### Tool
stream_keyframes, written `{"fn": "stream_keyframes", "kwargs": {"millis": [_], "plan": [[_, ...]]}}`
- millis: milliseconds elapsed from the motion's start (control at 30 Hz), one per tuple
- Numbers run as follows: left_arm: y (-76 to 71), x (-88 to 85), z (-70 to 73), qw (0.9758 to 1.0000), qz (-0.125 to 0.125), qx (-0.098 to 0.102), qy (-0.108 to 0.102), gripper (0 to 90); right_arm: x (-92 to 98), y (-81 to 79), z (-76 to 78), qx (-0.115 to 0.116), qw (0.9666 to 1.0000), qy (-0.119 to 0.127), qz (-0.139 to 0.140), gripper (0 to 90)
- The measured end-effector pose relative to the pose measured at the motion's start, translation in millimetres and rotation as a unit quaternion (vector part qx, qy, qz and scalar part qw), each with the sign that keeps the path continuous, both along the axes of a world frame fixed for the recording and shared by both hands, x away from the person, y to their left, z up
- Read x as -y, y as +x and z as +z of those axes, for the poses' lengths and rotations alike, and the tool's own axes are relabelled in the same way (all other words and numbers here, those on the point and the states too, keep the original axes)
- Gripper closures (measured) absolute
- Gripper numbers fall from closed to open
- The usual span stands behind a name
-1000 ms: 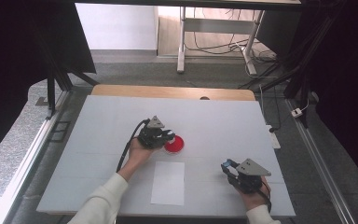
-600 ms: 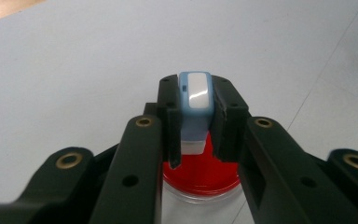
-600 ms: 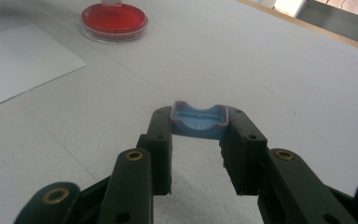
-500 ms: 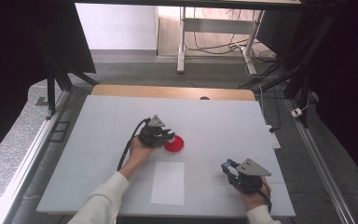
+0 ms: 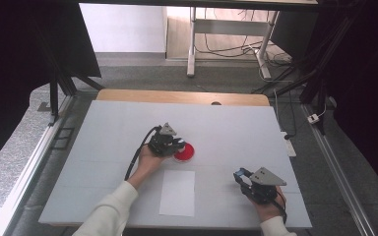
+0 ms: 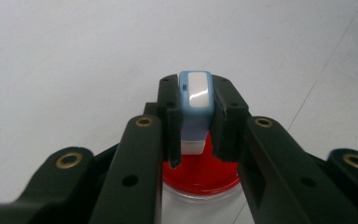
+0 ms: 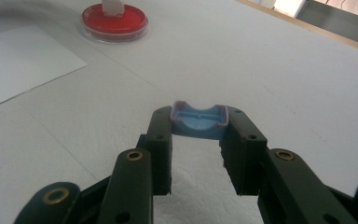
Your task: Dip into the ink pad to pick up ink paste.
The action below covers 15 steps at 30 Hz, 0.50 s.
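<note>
- Left tongs (image 6: 193, 130) pinching a small blue-and-white stamp (image 6: 195, 100), down over the red ink dish (image 5: 183, 152) mid-worktop (image 5: 103, 147).
- Looks light, rigid plastic, likely slick: best gripped on the flat sides, as now.
- Long axis upright, white base toward the ink.
- Right tongs (image 7: 198, 140) clamped on the blue cap (image 7: 199, 120), hollow side up, near the worktop's front edge.

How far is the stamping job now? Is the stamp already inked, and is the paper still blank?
Done: the blue cap is off and clamped in the right gripper, held clear near the table's front edge. In hand: the left gripper is shut on the stamp, whose white base sits on the red ink pad. Left: the white paper looks unmarked, so pressing the stamp on it and recapping likely remain.
</note>
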State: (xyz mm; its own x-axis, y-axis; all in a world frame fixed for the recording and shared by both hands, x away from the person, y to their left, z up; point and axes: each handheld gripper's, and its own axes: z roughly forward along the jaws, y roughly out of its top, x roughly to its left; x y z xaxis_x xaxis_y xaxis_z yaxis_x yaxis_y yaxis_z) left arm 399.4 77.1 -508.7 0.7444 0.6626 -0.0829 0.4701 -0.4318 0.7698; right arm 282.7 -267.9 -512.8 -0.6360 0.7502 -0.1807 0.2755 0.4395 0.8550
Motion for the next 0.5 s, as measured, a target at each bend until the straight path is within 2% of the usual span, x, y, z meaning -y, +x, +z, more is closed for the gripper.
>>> {"fn": "stream_keyframes", "kwargs": {"millis": [100,500], "plan": [[0.2,1.8,-1.7,1.0000,-0.001,0.001,0.009,75.3,-0.5,-0.3,0.0,0.000,1.0000,0.000,0.000,64.9],[0.2,1.6,-2.0,1.0000,0.000,0.000,0.007,75.4,-0.5,-0.6,0.2,-0.001,1.0000,0.001,0.001,64.9]]}}
